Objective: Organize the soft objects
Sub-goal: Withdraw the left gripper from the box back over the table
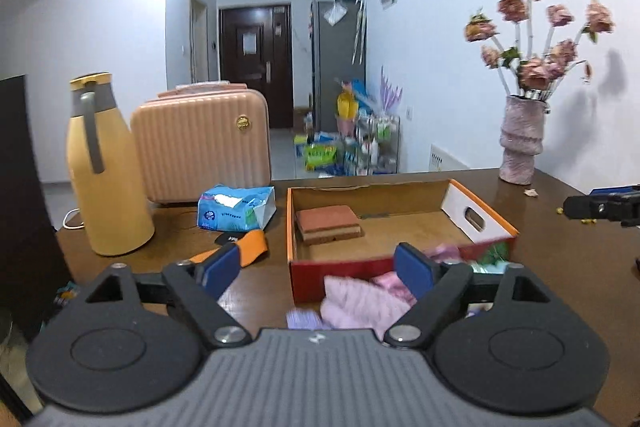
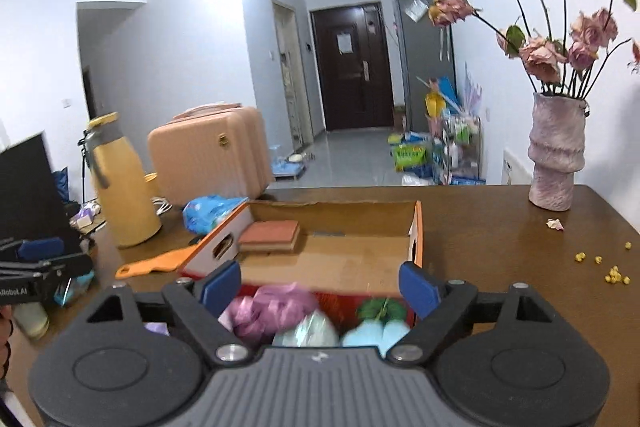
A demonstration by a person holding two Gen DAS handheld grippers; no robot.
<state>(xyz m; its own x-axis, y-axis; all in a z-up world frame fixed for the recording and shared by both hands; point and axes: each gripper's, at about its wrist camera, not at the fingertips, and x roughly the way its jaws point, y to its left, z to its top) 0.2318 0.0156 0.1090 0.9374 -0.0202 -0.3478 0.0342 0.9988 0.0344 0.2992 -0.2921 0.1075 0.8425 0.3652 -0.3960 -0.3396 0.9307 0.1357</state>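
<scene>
An open cardboard box point(image 1: 476, 217) with orange rims sits on the brown table; it also shows in the right wrist view point(image 2: 416, 227). A red-brown sponge point(image 1: 328, 223) lies inside it, and shows in the right wrist view too point(image 2: 270, 235). Soft pink cloths point(image 1: 360, 301) and a purple piece point(image 1: 302, 319) lie in front of the box. In the right wrist view a pink cloth point(image 2: 276, 311), pale green and blue soft items point(image 2: 348, 333) and a green piece point(image 2: 380, 309) lie there. My left gripper point(image 1: 318, 273) is open above the pink cloths. My right gripper point(image 2: 320, 285) is open above the pile.
A yellow thermos point(image 1: 106, 167), a pink case point(image 1: 204, 147), a tissue pack point(image 1: 236, 207) and an orange tool point(image 1: 240, 249) stand left of the box. A vase of dried roses point(image 1: 522, 143) stands at the back right. Yellow crumbs point(image 2: 616, 277) dot the table.
</scene>
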